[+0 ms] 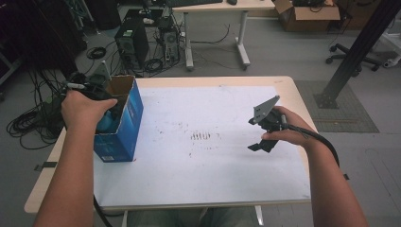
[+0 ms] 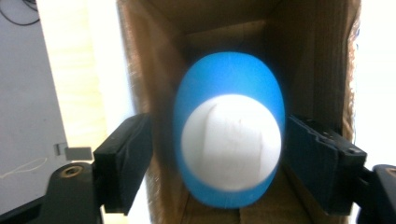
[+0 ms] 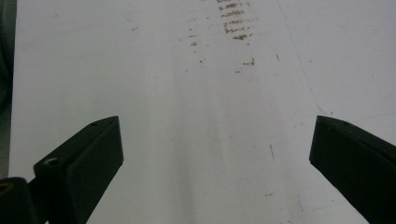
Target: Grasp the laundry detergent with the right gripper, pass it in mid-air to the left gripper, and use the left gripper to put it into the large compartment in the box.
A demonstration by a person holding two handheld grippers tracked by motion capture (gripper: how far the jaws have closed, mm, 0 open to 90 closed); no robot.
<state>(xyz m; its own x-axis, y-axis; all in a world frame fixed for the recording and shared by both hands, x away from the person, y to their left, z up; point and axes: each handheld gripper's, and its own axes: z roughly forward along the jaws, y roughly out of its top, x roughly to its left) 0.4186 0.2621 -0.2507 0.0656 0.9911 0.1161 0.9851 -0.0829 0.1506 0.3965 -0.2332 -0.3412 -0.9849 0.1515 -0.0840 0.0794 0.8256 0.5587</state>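
Observation:
A blue cardboard box (image 1: 124, 126) stands open-topped at the table's left edge. My left gripper (image 2: 218, 154) reaches down into it from above, and the person's hand (image 1: 84, 108) covers it in the high view. Between its spread jaws sits a blurred blue-and-white egg-shaped object (image 2: 229, 128). A gap shows at the left jaw, and the right jaw is at the object's edge. My right gripper (image 1: 254, 135) hovers open over the white sheet (image 1: 213, 161) at the right, with nothing between its fingers (image 3: 88, 154).
Brown smudges (image 1: 203, 136) mark the sheet's middle. Beyond the wooden table (image 1: 293, 84) are computer towers (image 1: 132, 42), floor cables (image 1: 28, 123), a white desk (image 1: 217, 33), a cardboard carton (image 1: 307, 14), a chair base (image 1: 354, 59) and a black post (image 1: 354, 52).

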